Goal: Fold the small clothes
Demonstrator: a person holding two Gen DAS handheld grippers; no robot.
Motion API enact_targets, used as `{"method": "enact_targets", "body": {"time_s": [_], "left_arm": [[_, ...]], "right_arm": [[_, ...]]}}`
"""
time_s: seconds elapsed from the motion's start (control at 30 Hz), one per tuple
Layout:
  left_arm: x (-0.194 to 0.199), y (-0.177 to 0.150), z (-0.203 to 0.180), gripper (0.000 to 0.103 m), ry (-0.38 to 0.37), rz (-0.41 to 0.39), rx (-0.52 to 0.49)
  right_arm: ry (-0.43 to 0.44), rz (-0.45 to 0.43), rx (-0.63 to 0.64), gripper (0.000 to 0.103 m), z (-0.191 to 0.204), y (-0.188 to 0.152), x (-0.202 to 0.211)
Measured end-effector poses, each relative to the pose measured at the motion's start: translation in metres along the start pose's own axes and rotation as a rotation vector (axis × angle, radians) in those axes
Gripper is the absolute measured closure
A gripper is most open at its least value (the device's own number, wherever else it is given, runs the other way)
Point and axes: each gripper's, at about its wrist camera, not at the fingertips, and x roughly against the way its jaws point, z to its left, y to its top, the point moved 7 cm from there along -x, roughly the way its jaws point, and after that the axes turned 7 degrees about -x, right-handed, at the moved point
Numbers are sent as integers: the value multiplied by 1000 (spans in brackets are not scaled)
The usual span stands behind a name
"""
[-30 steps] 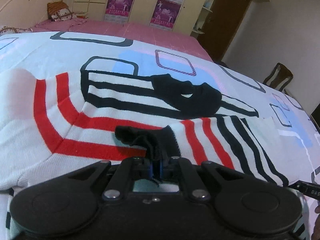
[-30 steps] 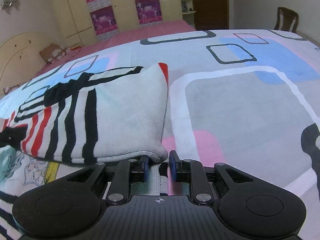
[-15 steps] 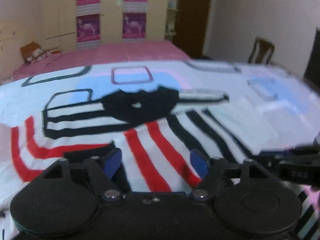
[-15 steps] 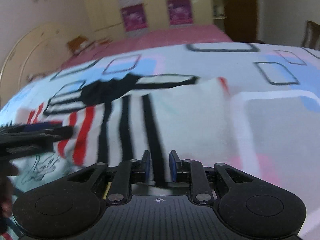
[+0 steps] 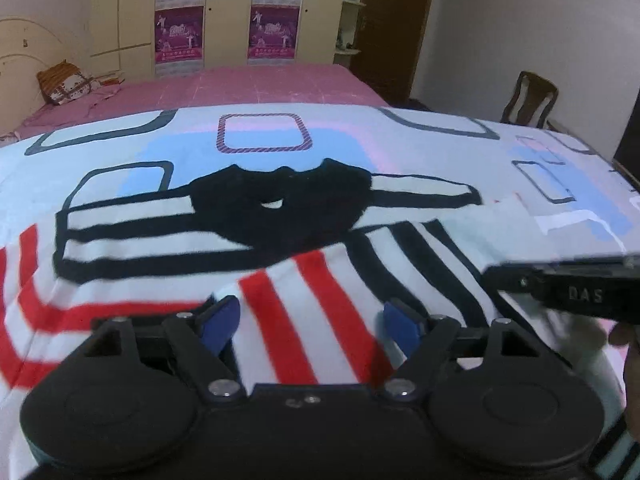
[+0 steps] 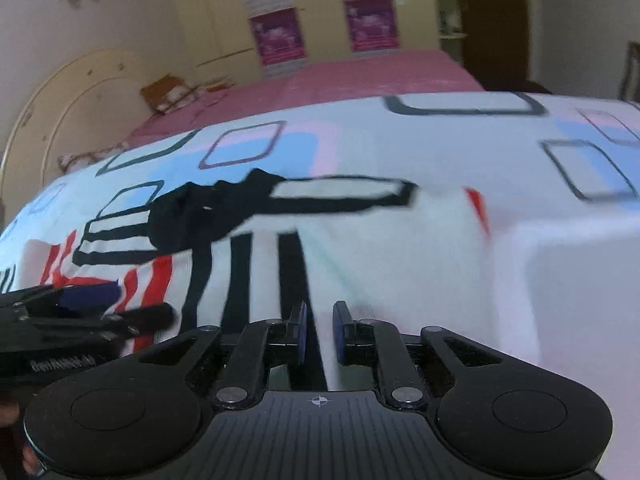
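Two pairs of tongs are seen nearest. The left tongs [image 5: 310, 326] are spread and opening above the red stripes, gripping nothing. The right tongs [image 6: 319, 332] are nearly together and closing, with striped sweater [image 5: 328, 280] fabric between the pads. The sweater is spread on the patterned bedsheet [image 5: 420, 136], its black collar [image 5: 280, 208] farther off. A pink bed [image 5: 256, 84] is seen beyond.

The left hand-held gripper [image 5: 310, 322] has let go of the sweater [image 5: 168, 236]'s black cuff and spread wide.
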Motion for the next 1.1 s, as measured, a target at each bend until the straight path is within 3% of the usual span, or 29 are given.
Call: {"method": "enact_targets", "body": {"time_s": [0.07, 0.17, 0.2, 0.3, 0.53, 0.67, 0.9, 1.0, 1.1], "left_arm": [[-4, 1, 11, 27, 19, 2, 11], [-7, -4, 31, 23, 55, 28, 23], [-7, -5, 35, 23, 35, 23, 39], [-4, -2, 36, 26, 46, 39, 30], [25, 2, 20, 26, 73, 4, 5], [17, -18, 16, 26, 82, 65, -21], [35, -22, 16, 24, 89, 51, -35], [32, -30, 16, 24, 83, 71, -41], [37, -31, 15, 24, 77, 62, -45]], "right_arm": [[-38, -23, 35, 89, -13, 17, -11], [-142, -33, -63, 94, -63, 45, -24], [-146, -23, -93, 103, -73, 51, -27], [-170, -16, -97, 103, -77, 58, -30], [-130, -15, -52, 103, -50, 29, 15], [-134, 38, -11, 103, -39, -5, 16], [-138, 11, 13, 103, -23, -12, 47], [-149, 86, 10, 103, -25, -33, 39], [-168, 72, 22, 103, -19, -38, 45]]}}
